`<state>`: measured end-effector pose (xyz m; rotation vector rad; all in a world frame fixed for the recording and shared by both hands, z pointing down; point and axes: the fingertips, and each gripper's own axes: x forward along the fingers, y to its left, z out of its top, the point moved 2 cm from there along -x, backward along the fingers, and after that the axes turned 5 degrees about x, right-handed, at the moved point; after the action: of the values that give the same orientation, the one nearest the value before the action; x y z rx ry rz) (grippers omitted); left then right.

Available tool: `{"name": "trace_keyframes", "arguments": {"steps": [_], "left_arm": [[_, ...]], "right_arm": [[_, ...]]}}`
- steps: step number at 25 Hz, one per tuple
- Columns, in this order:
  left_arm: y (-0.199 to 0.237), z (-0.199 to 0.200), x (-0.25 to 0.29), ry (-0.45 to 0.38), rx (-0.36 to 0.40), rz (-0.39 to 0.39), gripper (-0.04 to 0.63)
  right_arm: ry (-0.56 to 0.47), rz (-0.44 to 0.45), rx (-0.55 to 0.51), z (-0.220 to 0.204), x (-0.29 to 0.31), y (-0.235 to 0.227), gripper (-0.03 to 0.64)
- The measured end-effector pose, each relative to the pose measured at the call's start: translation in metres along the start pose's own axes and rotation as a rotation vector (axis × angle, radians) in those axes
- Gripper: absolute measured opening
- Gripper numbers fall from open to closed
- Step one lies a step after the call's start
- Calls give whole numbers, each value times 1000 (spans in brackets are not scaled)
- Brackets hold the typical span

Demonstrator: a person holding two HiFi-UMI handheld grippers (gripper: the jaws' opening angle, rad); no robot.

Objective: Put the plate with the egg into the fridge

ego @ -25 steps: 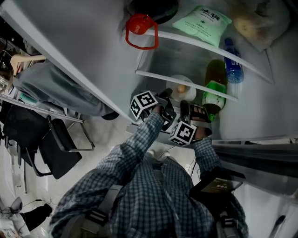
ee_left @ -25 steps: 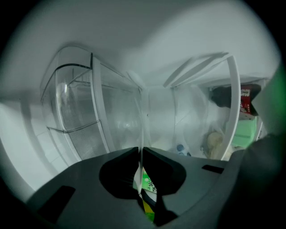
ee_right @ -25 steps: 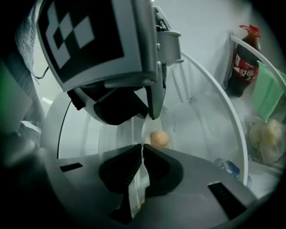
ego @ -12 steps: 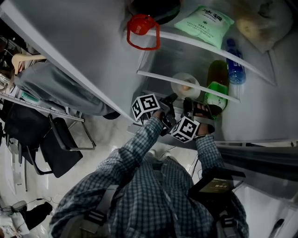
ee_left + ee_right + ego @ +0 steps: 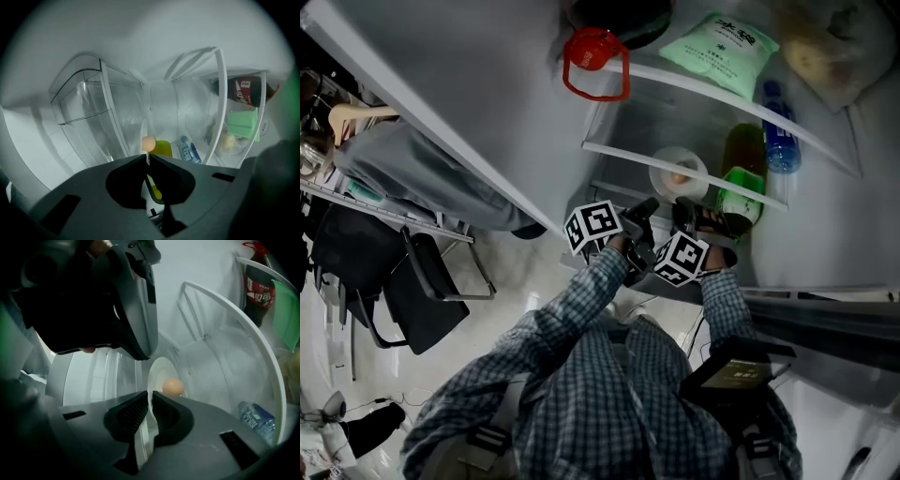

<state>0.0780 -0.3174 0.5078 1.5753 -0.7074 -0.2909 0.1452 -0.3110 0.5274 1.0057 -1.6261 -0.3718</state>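
Note:
A small white plate (image 5: 667,180) with a brown egg (image 5: 678,175) on it hangs at the front rim of a fridge shelf (image 5: 619,154). Both grippers pinch its near rim side by side. My left gripper (image 5: 649,202) is shut on the rim, and in the left gripper view the thin plate edge (image 5: 147,165) stands between its jaws with the egg (image 5: 148,143) just beyond. My right gripper (image 5: 684,204) is shut on the rim too; in the right gripper view the plate (image 5: 159,369) and egg (image 5: 173,386) lie right past its jaws (image 5: 151,397).
A green bottle (image 5: 733,192) and a blue-labelled water bottle (image 5: 780,141) stand just right of the plate. On the shelf above lie a green packet (image 5: 719,42) and a dark bottle with a red ring (image 5: 595,61). The open fridge door (image 5: 441,103) lies to the left.
The plate has shifted slightly right and up over the shelf's front rim. Both grippers have kept their hold and moved with it.

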Motion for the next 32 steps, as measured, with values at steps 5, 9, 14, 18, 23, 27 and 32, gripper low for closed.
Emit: {"name": "trace_keyframes", "arguments": {"steps": [5,9,14,18,23,27,32], "left_arm": [[2,1,0,-4,-1,5,21],[5,2,1,-16,-13,8,21],[-2,9,9,-37,-16,-24,21],[-2,10,18,-24,-4,-21,21],[8,8,22,-6,-6,8,21],[12,7,22,-3,-7,18,20],[13,8,21,-6,3,23,21]], "right_arm": [[-23,26,40,4,-1,1,25],[-35,48,81,5,-2,2,25],[-41,45,90,6,-2,3,25],[-57,41,92,7,-3,4,25],[-81,57,93,9,-5,6,25],[-112,83,117,11,-6,7,25],[-124,99,131,12,-8,10,25]]}}
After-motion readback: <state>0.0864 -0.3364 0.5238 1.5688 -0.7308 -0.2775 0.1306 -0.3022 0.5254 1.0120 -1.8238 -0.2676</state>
